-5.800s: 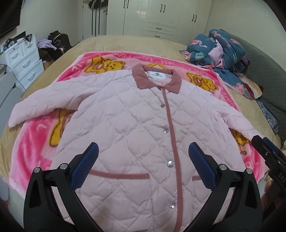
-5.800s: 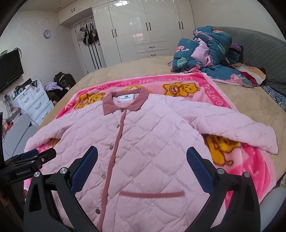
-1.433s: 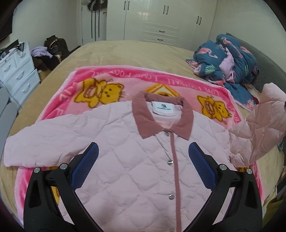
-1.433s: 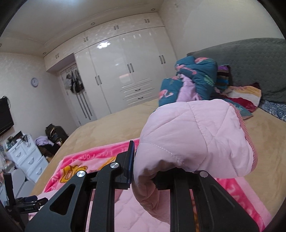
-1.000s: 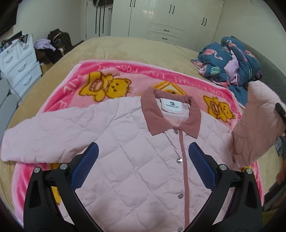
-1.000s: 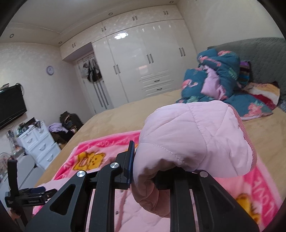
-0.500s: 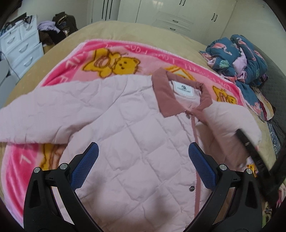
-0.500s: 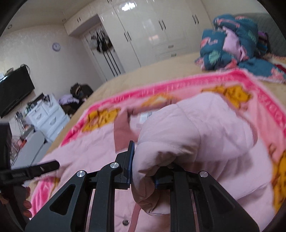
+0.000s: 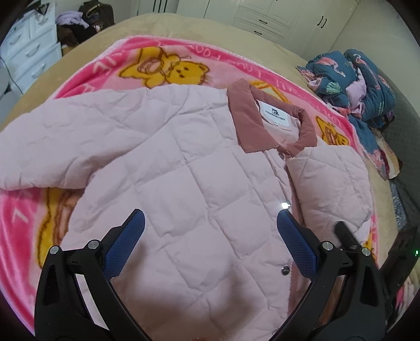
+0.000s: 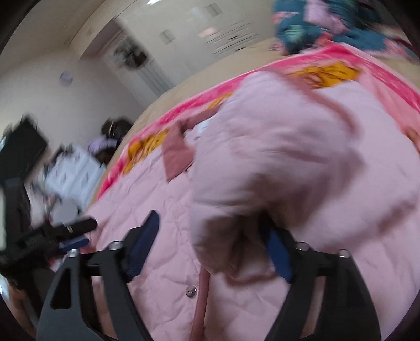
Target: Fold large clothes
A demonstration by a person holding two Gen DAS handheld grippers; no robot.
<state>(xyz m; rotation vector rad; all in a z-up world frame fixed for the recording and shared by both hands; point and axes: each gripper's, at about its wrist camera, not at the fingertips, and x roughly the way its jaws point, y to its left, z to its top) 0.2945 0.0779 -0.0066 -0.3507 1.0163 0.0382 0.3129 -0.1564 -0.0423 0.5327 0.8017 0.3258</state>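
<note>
Two grippers hang over a pink quilted jacket point(image 9: 183, 183) spread front-up on a pink bear-print blanket point(image 9: 110, 65) that covers the middle of the tan bed point(image 9: 183, 23). Toward the bed's left edge, the jacket's one sleeve point(image 9: 52, 147) lies stretched out flat across the blanket, its end past the frame edge. The left gripper point(image 9: 210, 238) hovers over the jacket's chest with its blue-padded fingers point(image 9: 123, 246) spread wide and nothing between them. Just beyond it, the dusty-rose collar point(image 9: 246, 123) points toward the far edge of the bed, with the snap-button placket point(image 9: 284, 209) running down from it. Right of the placket, the other sleeve point(image 9: 328, 183) is folded in over the front, its cuff end near the right gripper point(image 10: 210, 249). In the blurred right wrist view, that gripper's fingers point(image 10: 141, 246) stand apart, with the sleeve's bunched end draped loosely over the gap rather than pinched. Near the bed's far right corner sits a heap of blue patterned bedding point(image 9: 351, 86).
</note>
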